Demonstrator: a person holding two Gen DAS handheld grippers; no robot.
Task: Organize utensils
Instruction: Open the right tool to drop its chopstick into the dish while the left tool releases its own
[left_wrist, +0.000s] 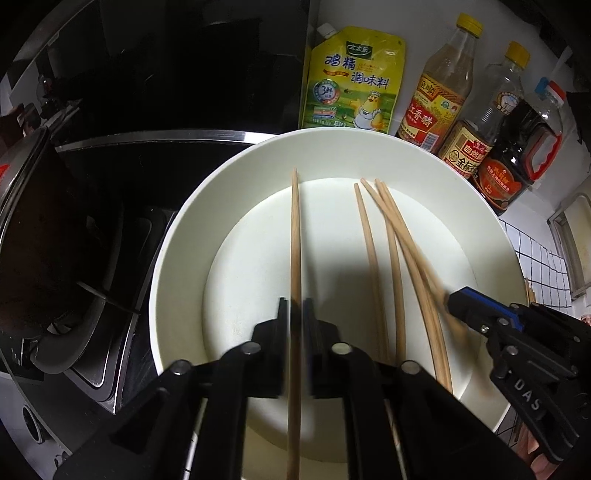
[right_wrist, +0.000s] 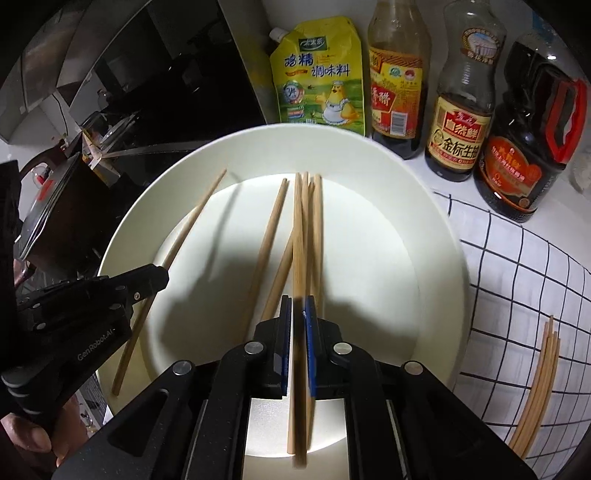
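Wooden chopsticks are being gathered onto a white plate (left_wrist: 177, 258) that is sitting on the surface beside a stove, in front of a row of sauce bottles (right_wrist: 458, 110) and a yellow seasoning pouch (left_wrist: 354, 81).

The left gripper (left_wrist: 295, 314) is pointing steeply down over the plate's near rim, its fingers narrow, with a single chopstick (left_wrist: 295, 229) running between them; the gap looks just slack enough that I cannot tell whether the pads are pressing or letting go. That stick is lying apart from the others, toward the plate's stove-side edge.

The right gripper (right_wrist: 298, 310) is likewise narrowed around a chopstick of the bundle (right_wrist: 306, 221) toward the plate's other side, where several sticks are crossing and overlapping. More chopsticks (right_wrist: 535, 391) are waiting on the checked cloth (right_wrist: 517, 277) off the plate's right edge.

To do this step well, I would judge that each stick should be eased down until it is resting on the plate before the fingers are spreading further, so it does not bounce or roll. Laying the lone stick parallel and close to the bundle would be tidier. The two grippers are working near each other, so they should be drawing back one at a time, straight along the sticks, not sideways across the pile.
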